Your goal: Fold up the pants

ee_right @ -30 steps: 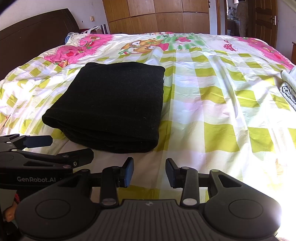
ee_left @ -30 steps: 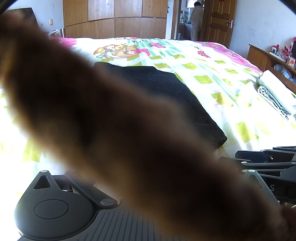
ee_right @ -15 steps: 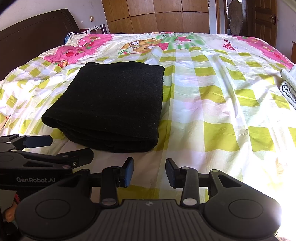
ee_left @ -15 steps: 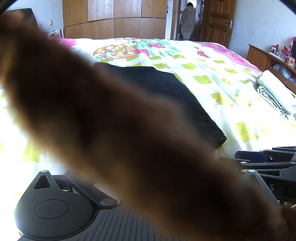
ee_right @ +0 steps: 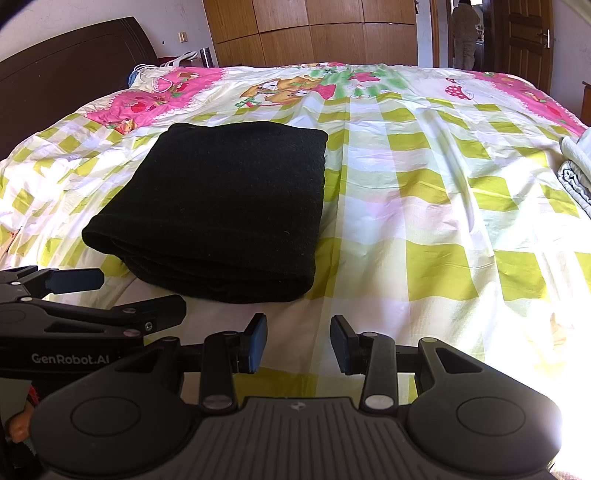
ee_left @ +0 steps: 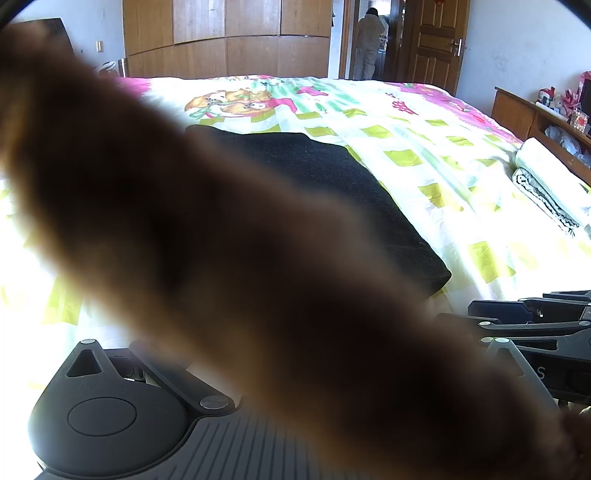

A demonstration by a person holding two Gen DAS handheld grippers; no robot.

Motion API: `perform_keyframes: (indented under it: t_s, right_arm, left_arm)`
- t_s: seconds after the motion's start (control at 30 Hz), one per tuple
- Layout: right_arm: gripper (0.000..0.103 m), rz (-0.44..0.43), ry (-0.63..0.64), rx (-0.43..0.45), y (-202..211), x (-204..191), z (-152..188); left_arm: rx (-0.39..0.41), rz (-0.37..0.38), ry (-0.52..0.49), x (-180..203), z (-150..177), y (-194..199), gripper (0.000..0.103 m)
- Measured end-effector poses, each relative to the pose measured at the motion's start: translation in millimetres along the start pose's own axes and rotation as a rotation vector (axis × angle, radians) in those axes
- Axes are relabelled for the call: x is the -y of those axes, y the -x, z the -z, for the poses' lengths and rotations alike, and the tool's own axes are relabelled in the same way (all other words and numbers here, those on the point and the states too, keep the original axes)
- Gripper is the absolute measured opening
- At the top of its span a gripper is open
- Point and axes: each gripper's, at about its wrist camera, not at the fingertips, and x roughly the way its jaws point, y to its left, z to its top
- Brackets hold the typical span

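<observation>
Checked bedspread [ee_right: 424,221], folded black pants [ee_right: 221,206], wooden wardrobe [ee_right: 314,33], right claw [ee_right: 298,343] apart, left unclear.

Both cameras sit low at the near edge of the bed [ee_right: 424,177], angled down and across it toward the wooden wardrobe [ee_right: 314,33] and the open doorway [ee_left: 369,40]. The right wrist view looks out past its own gripper [ee_right: 298,341] with the folded black pants [ee_right: 221,206] close ahead, left of centre. The left wrist view is mostly covered by a blurred brown shape [ee_left: 221,258] right against the lens; the same pants [ee_left: 332,184], bed and doorway show beyond it.
</observation>
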Motion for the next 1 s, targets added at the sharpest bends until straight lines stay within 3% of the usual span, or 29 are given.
perform_keyframes:
  t_s: [1.0]
  right_arm:
    - [0.051,0.024,0.009,0.007,1.5,-2.2,1.7]
  left_arm:
    - [0.006,-0.002,-0.016,2.3,1.2,1.1,0.102]
